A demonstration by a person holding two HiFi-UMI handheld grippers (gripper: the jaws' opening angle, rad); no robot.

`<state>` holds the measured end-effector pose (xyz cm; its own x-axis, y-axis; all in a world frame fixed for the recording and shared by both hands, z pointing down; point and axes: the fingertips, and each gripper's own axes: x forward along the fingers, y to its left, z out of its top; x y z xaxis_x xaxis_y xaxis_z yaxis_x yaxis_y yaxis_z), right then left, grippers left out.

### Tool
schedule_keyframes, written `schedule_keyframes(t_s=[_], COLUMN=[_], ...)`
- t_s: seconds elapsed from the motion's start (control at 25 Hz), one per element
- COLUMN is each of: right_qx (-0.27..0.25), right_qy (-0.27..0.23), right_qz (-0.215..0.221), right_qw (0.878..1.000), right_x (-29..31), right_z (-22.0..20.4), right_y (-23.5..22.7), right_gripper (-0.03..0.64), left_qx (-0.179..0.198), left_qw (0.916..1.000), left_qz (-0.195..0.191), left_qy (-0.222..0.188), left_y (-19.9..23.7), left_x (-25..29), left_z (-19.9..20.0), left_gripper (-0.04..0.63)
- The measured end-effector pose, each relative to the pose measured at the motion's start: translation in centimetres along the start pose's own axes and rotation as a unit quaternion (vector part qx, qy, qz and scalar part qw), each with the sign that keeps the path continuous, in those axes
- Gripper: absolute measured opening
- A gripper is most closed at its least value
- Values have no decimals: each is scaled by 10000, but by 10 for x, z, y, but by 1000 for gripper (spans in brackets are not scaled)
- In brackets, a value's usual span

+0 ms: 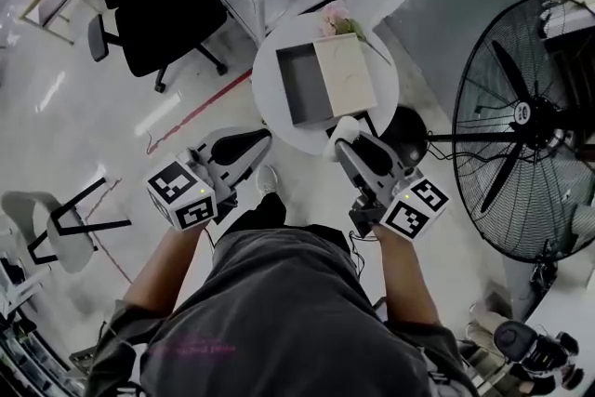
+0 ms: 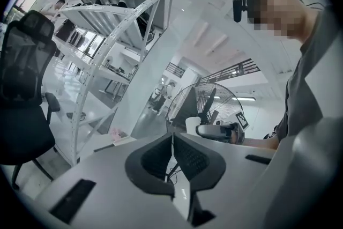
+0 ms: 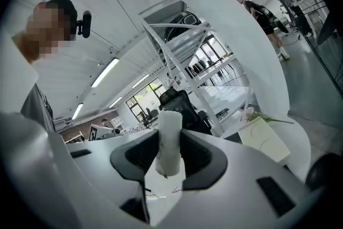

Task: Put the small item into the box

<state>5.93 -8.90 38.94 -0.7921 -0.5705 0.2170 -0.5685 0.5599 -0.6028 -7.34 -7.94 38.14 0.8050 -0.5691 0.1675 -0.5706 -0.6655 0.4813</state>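
Right hand-held gripper (image 1: 350,140) is clamped on the white item (image 1: 345,128), up at the desk's (image 1: 270,60) near edge, lined up for the open box (image 1: 299,81) mid-desk, I'd guess. Left hand-held gripper (image 1: 245,142): jaws together, empty, spare for now.

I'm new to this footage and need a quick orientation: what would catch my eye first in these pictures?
First, the white cylindrical item clamped between the right gripper's jaws, by the near edge of the round white table. Then the open grey box on that table with a pale lid beside it, and the big black fan at the right.
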Motion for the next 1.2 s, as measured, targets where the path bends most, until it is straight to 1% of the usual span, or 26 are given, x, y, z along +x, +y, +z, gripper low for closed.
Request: schedule_keyframes(t_s=[0.28, 0.52, 0.72, 0.92, 1.08, 1.2], right_qx=[-22, -76, -184, -417, -657, -758], right_qy=[149, 331, 576, 953, 1387, 1761], right_qz=[-97, -153, -156, -65, 50, 168], right_qw=[9998, 9993, 9980, 9946, 9881, 9813], right_x=[41, 56, 73, 98, 122, 139], right_z=[8, 12, 14, 9, 1, -10], right_y=[-10, -23, -48, -78, -107, -132], right_gripper=[135, 135, 135, 133, 135, 135], left_qx=[-6, -40, -136, -265, -334, -481], left_qw=[10000, 10000, 9995, 9976, 9950, 9912], left_qz=[12, 56, 287, 641, 939, 1230], left_qy=[89, 70, 61, 62, 55, 60], left_y=[39, 53, 66, 78, 91, 100], left_x=[0, 0, 4, 8, 15, 22], left_z=[11, 10, 8, 7, 3, 1], left_gripper=[26, 26, 26, 26, 26, 25])
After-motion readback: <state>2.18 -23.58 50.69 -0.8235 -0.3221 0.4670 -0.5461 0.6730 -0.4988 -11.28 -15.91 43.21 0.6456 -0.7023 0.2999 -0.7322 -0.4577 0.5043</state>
